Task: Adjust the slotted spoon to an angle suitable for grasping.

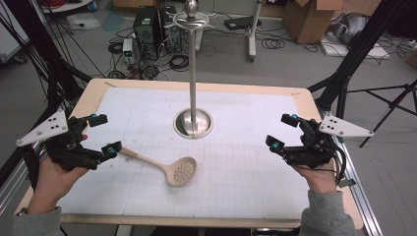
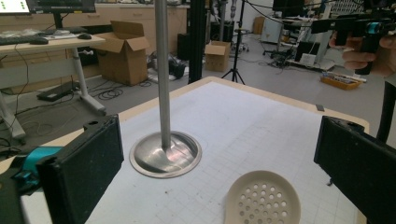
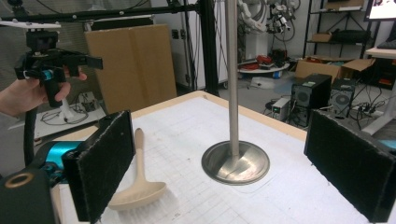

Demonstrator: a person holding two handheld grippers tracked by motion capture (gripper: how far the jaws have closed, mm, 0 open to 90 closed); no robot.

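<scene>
High view
- Bench (image 1: 88, 101): wooden edge, white gridded mat over the middle.
- Stand (image 1: 193, 73): tall metal pole on a round base at the centre of the mat, upright, with a ring and knob at the top.
- Slotted spoon (image 1: 167, 166): beige, lying flat on the mat in front of the stand and to its left; perforated bowl towards the centre, handle running back towards my left hand.
- My left gripper (image 1: 104, 134): held at the left edge of the bench; fingers apart, nothing between them. The nearer fingertip sits just beside the end of the spoon handle; I cannot tell whether it touches.
- My right gripper (image 1: 282, 131): held at the right edge of the bench, well apart from the spoon; fingers apart, nothing between them.

Left gripper view
- My fingers (image 2: 88, 168): two black pads wide apart at the picture's sides, empty.
- Spoon bowl (image 2: 262, 198): low in the gap between them, holes facing up, near the stand base (image 2: 165, 154).
- Other hand: upper right, holding its gripper above the far bench edge.

Right gripper view
- My fingers (image 3: 105, 161): wide apart, empty.
- Spoon (image 3: 138, 179): just beside the left pad, bowl nearest, handle pointing away.
- Stand pole (image 3: 232, 74): rising between the pads, farther off.
</scene>
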